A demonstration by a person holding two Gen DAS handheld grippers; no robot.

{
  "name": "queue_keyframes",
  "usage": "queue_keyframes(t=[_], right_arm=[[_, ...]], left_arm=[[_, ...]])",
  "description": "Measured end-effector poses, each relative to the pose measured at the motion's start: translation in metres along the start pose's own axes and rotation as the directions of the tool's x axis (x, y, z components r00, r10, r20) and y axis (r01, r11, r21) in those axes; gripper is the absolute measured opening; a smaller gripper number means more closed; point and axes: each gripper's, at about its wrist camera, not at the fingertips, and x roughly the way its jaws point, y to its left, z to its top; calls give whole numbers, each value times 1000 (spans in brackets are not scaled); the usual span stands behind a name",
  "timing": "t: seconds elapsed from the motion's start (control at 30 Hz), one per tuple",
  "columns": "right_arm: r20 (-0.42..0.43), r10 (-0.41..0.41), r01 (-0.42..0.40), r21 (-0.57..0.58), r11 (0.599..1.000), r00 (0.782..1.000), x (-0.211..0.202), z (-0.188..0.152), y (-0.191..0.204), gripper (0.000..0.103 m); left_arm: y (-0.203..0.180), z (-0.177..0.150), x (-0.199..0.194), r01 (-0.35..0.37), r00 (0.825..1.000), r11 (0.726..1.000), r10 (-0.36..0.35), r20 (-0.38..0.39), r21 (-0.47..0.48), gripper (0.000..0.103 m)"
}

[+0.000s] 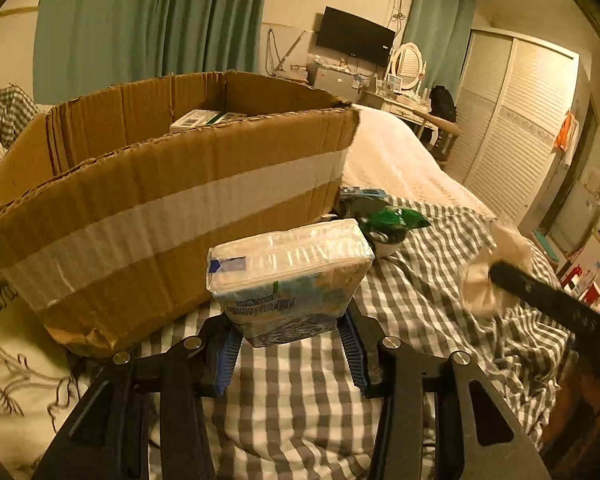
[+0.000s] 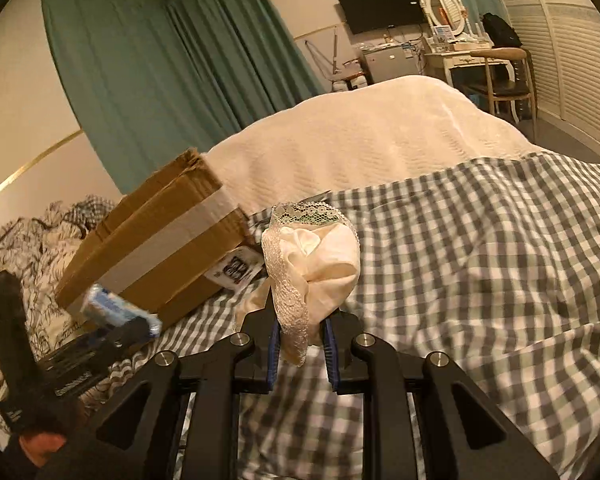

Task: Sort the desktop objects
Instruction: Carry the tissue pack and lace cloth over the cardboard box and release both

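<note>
My left gripper [image 1: 290, 340] is shut on a plastic-wrapped tissue pack [image 1: 290, 276] and holds it above the checked bedspread, just in front of an open cardboard box [image 1: 172, 208]. A green and white carton [image 1: 204, 118] lies inside the box. My right gripper [image 2: 302, 344] is shut on a cream lace-trimmed cloth [image 2: 312, 264] held above the bedspread, right of the box [image 2: 156, 248]. The right gripper also shows in the left wrist view [image 1: 540, 292], blurred, with the cloth [image 1: 488, 276]. The left gripper with the tissue pack [image 2: 116, 308] shows in the right wrist view.
A green packet [image 1: 396, 220] and a blue item [image 1: 364, 194] lie by the box's right corner. A printed card [image 2: 236, 268] lies at the box's foot. A cream blanket [image 2: 360, 136] covers the far bed. A dressing table and chair [image 2: 496, 68] stand beyond.
</note>
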Motion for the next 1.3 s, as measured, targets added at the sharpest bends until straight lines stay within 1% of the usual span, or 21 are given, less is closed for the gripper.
queue_keyframes(t=[0.1, 0.17, 0.27, 0.33, 0.43, 0.5, 0.53, 0.57, 0.63, 0.67, 0.7, 0.73, 0.8, 0.83, 0.87, 0.9, 0.93, 0.97, 1.03, 1.17, 1.3], right_arm=[[-3, -32, 32, -48, 998, 999, -2, -7, 20, 18], [12, -14, 15, -44, 999, 1000, -8, -7, 32, 18], [65, 40, -36, -54, 998, 997, -16, 10, 57, 18], [92, 70, -61, -97, 993, 993, -21, 26, 83, 18], [108, 131, -110, -176, 978, 985, -20, 52, 127, 18], [92, 154, -130, -228, 965, 984, -11, 67, 158, 18], [87, 158, -133, -242, 961, 984, -7, 71, 167, 18], [84, 156, -129, -264, 956, 984, -2, 76, 179, 18], [84, 124, -94, -299, 950, 989, 13, 84, 198, 18], [69, 127, -102, -290, 952, 989, 22, 87, 203, 18], [57, 138, -118, -269, 956, 989, 29, 89, 205, 18], [48, 144, -128, -248, 960, 988, 38, 90, 207, 18], [37, 101, -90, -238, 967, 994, 53, 90, 210, 18], [40, 56, -45, -245, 969, 998, 56, 89, 214, 21], [30, -2, 9, -244, 970, 1000, 61, 87, 213, 31], [25, -26, 31, -235, 971, 999, 63, 86, 210, 39], [32, -47, 53, -214, 975, 998, 61, 84, 205, 59], [57, -67, 76, -179, 981, 996, 55, 83, 198, 75], [90, -84, 97, -150, 984, 992, 43, 83, 190, 77], [140, -135, 150, -107, 983, 981, 8, 75, 165, 79], [171, -156, 164, -35, 986, 973, -35, 73, 124, 79]], left_arm=[[0, 13, 4, 7, 998, 999, -9, 61, 36, 46], [3, 24, -2, 10, 993, 999, -15, 120, 46, 46], [20, 46, -17, 113, 979, 993, -105, 176, -34, 46], [33, 64, -32, 148, 967, 987, -130, 217, -67, 46], [57, 90, -65, 124, 950, 990, -101, 296, -60, 47], [72, 102, -84, 69, 947, 996, -48, 317, -56, 47], [80, 106, -89, 28, 950, 998, -10, 311, -54, 47], [89, 110, -90, -31, 958, 998, 44, 282, -52, 47], [100, 111, -83, -107, 971, 992, 118, 207, -66, 48], [104, 110, -73, -135, 972, 988, 147, 184, -76, 48], [105, 108, -65, -136, 973, 988, 148, 175, -79, 48], [105, 106, -52, -129, 980, 989, 138, 140, -71, 48], [101, 102, -37, -125, 987, 991, 129, 94, -50, 49], [97, 100, -29, -139, 987, 989, 142, 75, -40, 55], [95, 98, -25, -160, 985, 986, 162, 65, -39, 63], [94, 97, -20, -179, 982, 983, 181, 61, -43, 71], [93, 95, -19, -208, 976, 977, 211, 60, -52, 89], [92, 94, -20, -232, 969, 971, 236, 69, -65, 97], [89, 88, -25, -219, 971, 973, 224, 85, -68, 98], [68, 88, -44, -226, 964, 973, 229, 131, -36, 98], [52, 92, -62, -166, 971, 986, 168, 171, -28, 103]])
